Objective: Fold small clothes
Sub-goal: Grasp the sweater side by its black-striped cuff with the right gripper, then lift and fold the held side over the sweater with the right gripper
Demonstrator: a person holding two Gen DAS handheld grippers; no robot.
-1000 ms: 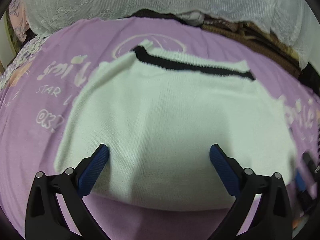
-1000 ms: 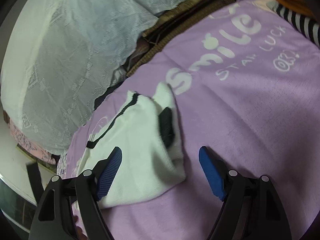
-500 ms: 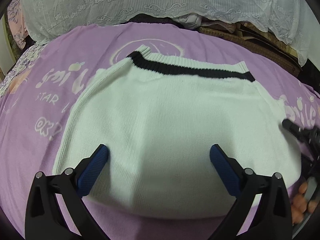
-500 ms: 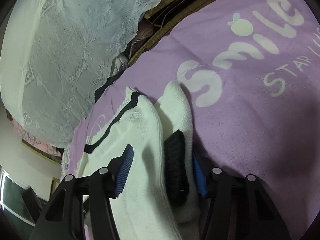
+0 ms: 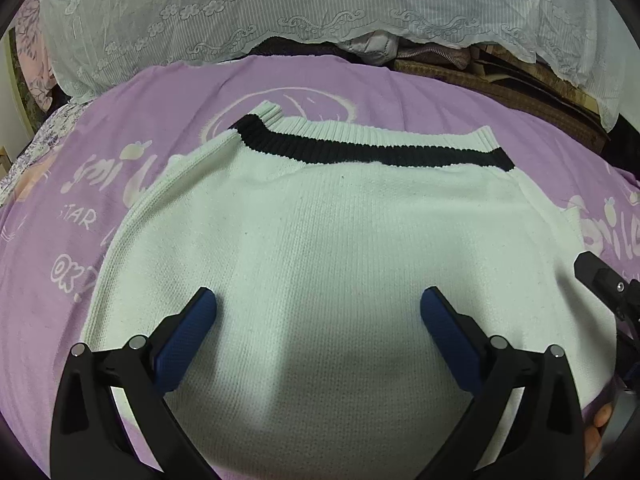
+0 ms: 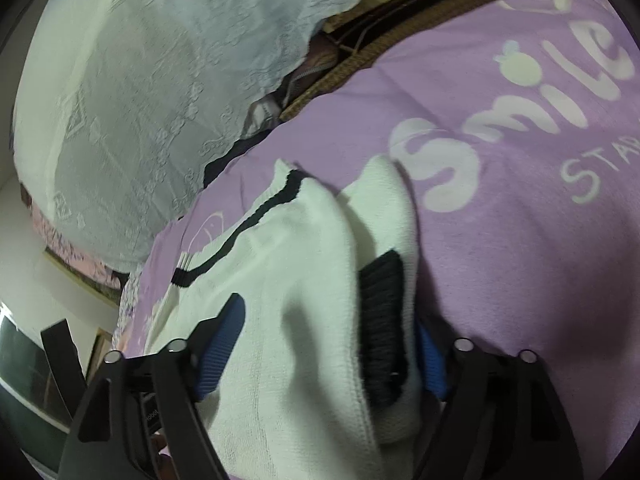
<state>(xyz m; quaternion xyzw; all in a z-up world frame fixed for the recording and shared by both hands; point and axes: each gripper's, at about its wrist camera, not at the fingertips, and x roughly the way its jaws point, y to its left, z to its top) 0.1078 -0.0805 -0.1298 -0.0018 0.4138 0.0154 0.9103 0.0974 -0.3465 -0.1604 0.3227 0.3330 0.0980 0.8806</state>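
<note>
Sweater (image 5: 340, 260) flat on bed, sleeve (image 6: 388, 264) folded in at 3 o'clock; further folds left. Left gripper (image 5: 318, 312) wide open, empty. Right gripper (image 6: 332, 344) jaws just opened, sleeve between.

- You have a white knit sweater (image 5: 340, 240) lying flat on the purple printed bedspread (image 5: 360, 80), its body spread wide in the left wrist view.
- Its far edge carries a ribbed band with a black stripe (image 5: 360, 152) running across.
- In your right wrist view, the sweater's near side is bunched into folds, and a sleeve (image 6: 394, 216) with a black ribbed cuff (image 6: 382, 320) lies doubled against the body.
</note>
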